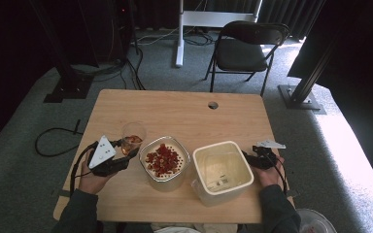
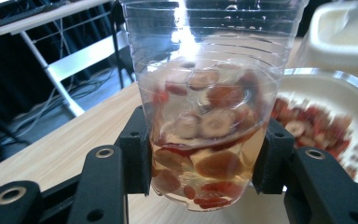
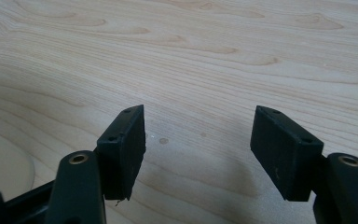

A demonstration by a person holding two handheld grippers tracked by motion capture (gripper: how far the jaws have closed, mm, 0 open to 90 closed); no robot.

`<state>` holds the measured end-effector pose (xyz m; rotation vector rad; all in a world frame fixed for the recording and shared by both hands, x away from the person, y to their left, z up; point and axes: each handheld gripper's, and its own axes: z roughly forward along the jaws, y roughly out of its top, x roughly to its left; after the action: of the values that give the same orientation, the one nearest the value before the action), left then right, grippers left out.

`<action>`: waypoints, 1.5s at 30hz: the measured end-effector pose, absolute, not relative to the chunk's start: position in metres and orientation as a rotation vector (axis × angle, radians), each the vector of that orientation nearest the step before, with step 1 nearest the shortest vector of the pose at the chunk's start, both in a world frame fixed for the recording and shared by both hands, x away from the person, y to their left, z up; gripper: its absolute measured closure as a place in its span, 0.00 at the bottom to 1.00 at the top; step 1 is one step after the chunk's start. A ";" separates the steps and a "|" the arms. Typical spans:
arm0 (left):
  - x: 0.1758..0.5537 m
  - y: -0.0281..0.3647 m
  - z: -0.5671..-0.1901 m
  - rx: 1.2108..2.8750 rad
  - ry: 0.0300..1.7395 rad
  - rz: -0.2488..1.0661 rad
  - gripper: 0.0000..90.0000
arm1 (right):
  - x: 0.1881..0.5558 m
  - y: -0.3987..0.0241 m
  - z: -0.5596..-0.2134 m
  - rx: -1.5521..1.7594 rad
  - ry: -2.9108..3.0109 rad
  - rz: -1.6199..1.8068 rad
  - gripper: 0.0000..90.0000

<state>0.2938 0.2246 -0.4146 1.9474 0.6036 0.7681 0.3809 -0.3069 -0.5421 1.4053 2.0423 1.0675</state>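
Left tool (image 2: 200,163): your pads clamp the clear cup (image 2: 205,116) low on both sides; fruit slices in liquid inside.
Cup: upright on the tabletop (image 1: 184,109), just left of the strainer bowl (image 1: 164,160).
Right tool (image 3: 198,149): jaws apart, nothing between, over bare wood beside the tub (image 1: 222,171).

Beyond the far edge of the wooden table (image 1: 175,109), a black folding chair (image 1: 245,48) stands on grey carpet (image 1: 29,126). Left of that chair rises a white stand (image 1: 179,34). Near the table's left side, a black cable (image 1: 53,141) loops across the carpet.
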 end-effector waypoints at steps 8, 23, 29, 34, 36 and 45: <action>0.294 0.215 -0.411 2.093 0.531 0.833 0.56 | 0.381 -0.310 -0.546 1.428 2.040 1.062 0.40; 0.289 0.185 -0.415 2.283 0.392 1.224 0.56 | 0.380 -0.313 -0.547 1.441 2.022 1.072 0.40; 0.286 0.174 -0.419 2.338 0.300 1.359 0.56 | 0.379 -0.313 -0.547 1.441 2.020 1.073 0.40; 0.283 0.168 -0.419 2.361 0.240 1.441 0.56 | 0.379 -0.313 -0.546 1.445 2.016 1.076 0.40; 0.282 0.166 -0.418 2.375 0.219 1.460 0.56 | 0.379 -0.313 -0.546 1.444 2.017 1.077 0.40; 0.282 0.160 -0.420 2.399 0.157 1.507 0.56 | 0.379 -0.313 -0.546 1.445 2.014 1.078 0.40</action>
<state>0.2818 0.1597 -0.4200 2.3986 0.1574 1.5072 0.3794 -0.3133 -0.5465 1.4447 2.0136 1.0776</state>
